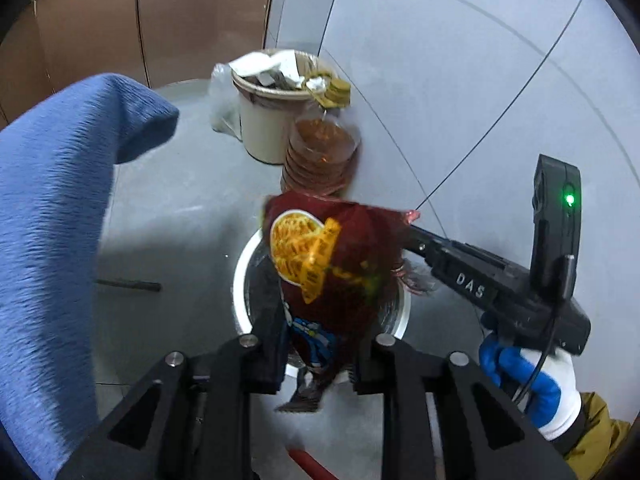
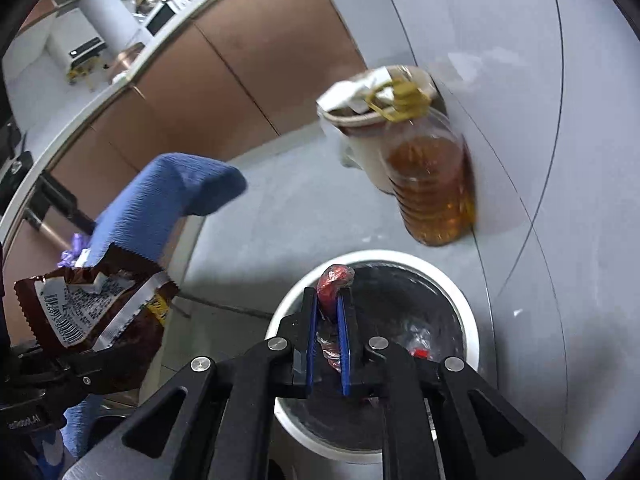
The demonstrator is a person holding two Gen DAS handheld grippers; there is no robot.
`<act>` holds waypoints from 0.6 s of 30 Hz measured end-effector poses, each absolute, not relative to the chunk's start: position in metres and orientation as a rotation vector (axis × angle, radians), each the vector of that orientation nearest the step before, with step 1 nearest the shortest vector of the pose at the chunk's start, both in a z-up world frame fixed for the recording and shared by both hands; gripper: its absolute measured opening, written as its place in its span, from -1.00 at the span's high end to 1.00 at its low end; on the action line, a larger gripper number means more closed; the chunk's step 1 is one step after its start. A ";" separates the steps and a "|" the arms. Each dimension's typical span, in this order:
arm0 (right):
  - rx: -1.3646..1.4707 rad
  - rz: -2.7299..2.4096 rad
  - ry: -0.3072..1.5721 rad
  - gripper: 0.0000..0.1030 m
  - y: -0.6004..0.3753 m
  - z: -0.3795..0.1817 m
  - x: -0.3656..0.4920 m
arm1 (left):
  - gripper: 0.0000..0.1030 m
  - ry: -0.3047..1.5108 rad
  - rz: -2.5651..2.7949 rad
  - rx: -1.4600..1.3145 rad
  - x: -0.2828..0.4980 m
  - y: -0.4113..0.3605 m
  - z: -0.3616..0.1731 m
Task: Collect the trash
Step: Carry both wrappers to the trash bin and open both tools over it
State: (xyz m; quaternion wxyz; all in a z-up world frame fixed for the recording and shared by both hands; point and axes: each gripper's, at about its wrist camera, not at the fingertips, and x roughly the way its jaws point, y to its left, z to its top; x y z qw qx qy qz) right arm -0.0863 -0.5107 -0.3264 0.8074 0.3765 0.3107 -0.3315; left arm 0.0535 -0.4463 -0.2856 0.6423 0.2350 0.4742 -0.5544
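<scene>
A white-rimmed round trash bin (image 1: 240, 280) lined with clear plastic stands on the grey floor; it also shows in the right wrist view (image 2: 472, 312). My left gripper (image 1: 316, 344) is shut on a dark red snack bag (image 1: 340, 264) held above the bin; the bag's back shows in the right wrist view (image 2: 96, 320). My right gripper (image 2: 330, 300) is shut on a small red crumpled wrapper (image 2: 334, 278) over the bin's opening. The right gripper also shows in the left wrist view (image 1: 416, 236), beside the bag's top right corner.
A beige bucket (image 1: 260, 132) stuffed with paper stands by the white wall, with a bottle of amber oil (image 2: 432, 184) next to it. A blue upholstered chair (image 1: 60, 208) is at the left. Brown cabinets (image 2: 240, 64) line the back.
</scene>
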 end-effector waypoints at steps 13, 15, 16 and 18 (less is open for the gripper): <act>0.813 -0.752 0.691 0.47 -0.514 -0.341 -0.090 | 0.18 1.147 -1.296 0.448 0.063 -0.444 -0.287; 0.802 -0.750 0.690 0.46 -0.512 -0.337 -0.088 | 0.18 1.137 -1.294 0.434 0.065 -0.439 -0.280; 0.793 -0.748 0.689 0.46 -0.510 -0.333 -0.087 | 0.18 1.129 -1.294 0.424 0.066 -0.435 -0.276; 0.780 -0.740 0.682 0.45 -0.508 -0.326 -0.085 | 0.18 1.102 -1.297 0.405 0.067 -0.427 -0.263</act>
